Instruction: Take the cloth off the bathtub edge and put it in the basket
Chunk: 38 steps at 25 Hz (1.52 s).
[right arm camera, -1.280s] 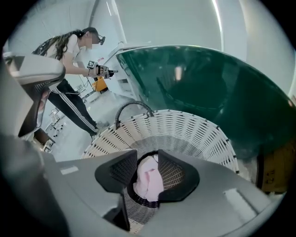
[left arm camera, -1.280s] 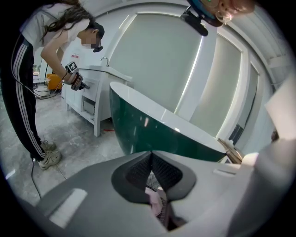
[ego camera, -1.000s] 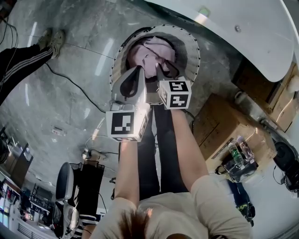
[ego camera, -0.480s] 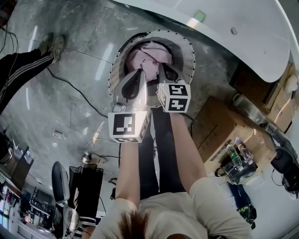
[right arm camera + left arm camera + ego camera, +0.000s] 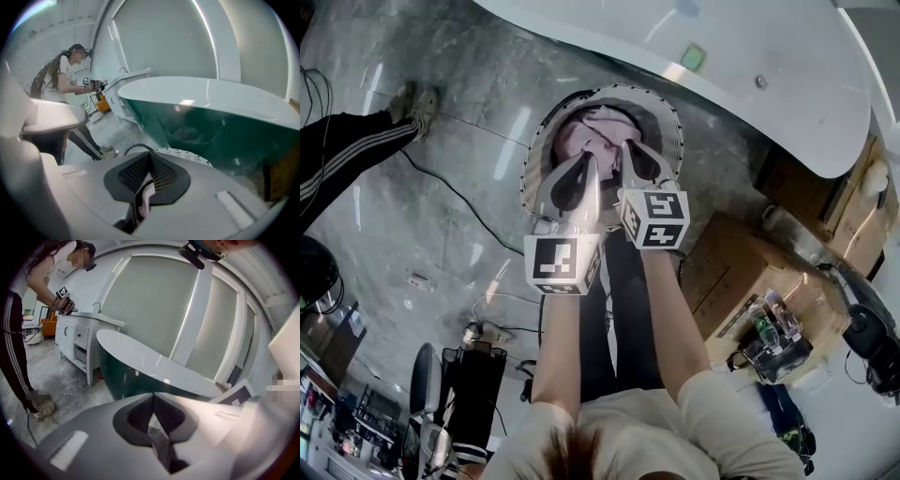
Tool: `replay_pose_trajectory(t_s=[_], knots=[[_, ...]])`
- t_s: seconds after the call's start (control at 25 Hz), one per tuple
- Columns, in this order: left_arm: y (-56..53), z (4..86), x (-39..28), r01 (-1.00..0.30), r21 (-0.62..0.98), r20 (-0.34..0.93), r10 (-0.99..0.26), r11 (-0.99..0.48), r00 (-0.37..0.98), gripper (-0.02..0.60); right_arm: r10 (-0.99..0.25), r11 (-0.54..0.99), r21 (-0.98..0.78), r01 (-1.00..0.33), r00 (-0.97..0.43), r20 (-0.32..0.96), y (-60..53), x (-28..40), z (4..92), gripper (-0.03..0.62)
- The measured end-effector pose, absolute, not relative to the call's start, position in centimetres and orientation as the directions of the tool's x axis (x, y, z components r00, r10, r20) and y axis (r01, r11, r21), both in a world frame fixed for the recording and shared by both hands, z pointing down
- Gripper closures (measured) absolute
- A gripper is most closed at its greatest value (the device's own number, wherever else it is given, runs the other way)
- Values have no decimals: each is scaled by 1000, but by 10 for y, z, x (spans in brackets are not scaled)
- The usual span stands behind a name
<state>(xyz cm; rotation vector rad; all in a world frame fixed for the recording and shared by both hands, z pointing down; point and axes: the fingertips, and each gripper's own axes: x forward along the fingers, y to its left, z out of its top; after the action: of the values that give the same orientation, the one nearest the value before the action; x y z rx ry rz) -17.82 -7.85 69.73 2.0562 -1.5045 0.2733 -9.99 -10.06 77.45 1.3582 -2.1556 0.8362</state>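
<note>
- Right tongs (image 5: 628,150) now stand higher over the basket (image 5: 680,127) than a second ago; left tongs (image 5: 586,161) are only a little higher.
- Right tongs are pressed together on a small fold of the pink cloth (image 5: 598,124); left tongs are pressed together on nothing.
- Most of the cloth lies inside the basket, just below and ahead of the right tongs, which are nearer to it.
- I judge the fold can drop straight down, as the rim is open all around; the bathtub (image 5: 750,66) stands just behind.
</note>
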Motion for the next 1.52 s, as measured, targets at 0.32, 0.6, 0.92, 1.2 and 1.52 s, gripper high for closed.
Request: replay_pose_trajectory(t_s=[0.32,0.6,0.92,1.2,1.52], knots=[[-92,661,-174,-923,318,450,-823,-215,346,580,-693,340,-261,-904,-428,580,-114,-94,713,597],[-104,614,-165,-917,321,394,-847,-238,358,580,-735,347,-264,-900,-436,519,-127,-86,651,597],[-119,546,-160,-919,309,326,-880,-245,345,580,-786,367,-261,-893,-447,426,-140,-78,564,597],[-125,485,-149,-914,309,265,-899,-264,349,580,-816,408,-234,-882,-467,339,-149,-70,485,597],[-116,411,-138,-905,308,194,-912,-294,362,580,-824,455,-206,-867,-497,273,-131,-62,412,597]])
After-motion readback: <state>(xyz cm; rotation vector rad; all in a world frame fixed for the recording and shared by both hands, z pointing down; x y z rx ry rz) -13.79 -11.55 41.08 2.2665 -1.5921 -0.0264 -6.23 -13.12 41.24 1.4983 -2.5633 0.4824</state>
